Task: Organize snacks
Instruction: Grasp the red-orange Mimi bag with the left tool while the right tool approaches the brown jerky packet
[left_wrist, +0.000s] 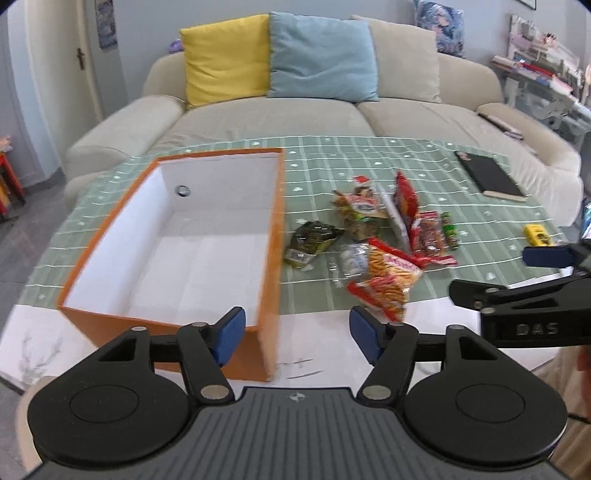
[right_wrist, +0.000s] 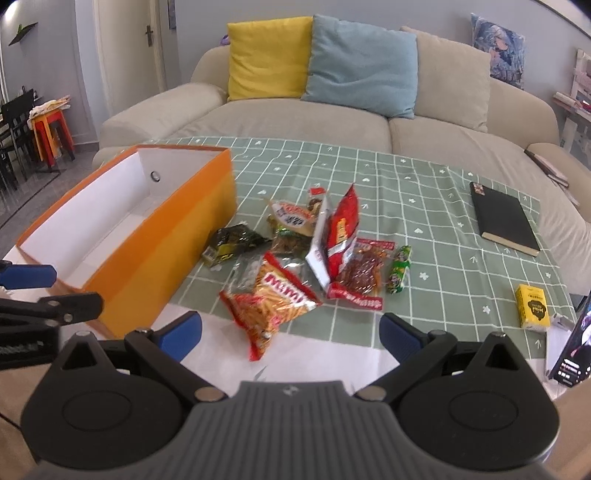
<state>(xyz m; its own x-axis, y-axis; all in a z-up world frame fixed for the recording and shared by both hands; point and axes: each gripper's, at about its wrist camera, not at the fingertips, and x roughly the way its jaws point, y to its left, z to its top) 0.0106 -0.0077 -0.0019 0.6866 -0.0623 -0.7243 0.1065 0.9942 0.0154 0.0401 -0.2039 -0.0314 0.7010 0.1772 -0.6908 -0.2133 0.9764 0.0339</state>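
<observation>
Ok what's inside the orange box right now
No snacks show in the orange box: only white walls, a white floor and a round hole in the far wall. The near wall hides the floor strip just behind it.

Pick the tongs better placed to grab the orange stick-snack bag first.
Right. The right tongs stand open directly before the stick-snack bag, while the left tongs face the orange box corner.

Counts: 1 orange box, roughly 8 snack packets in one pile, 1 black notebook, 1 yellow carton, 3 sofa cushions.
</observation>
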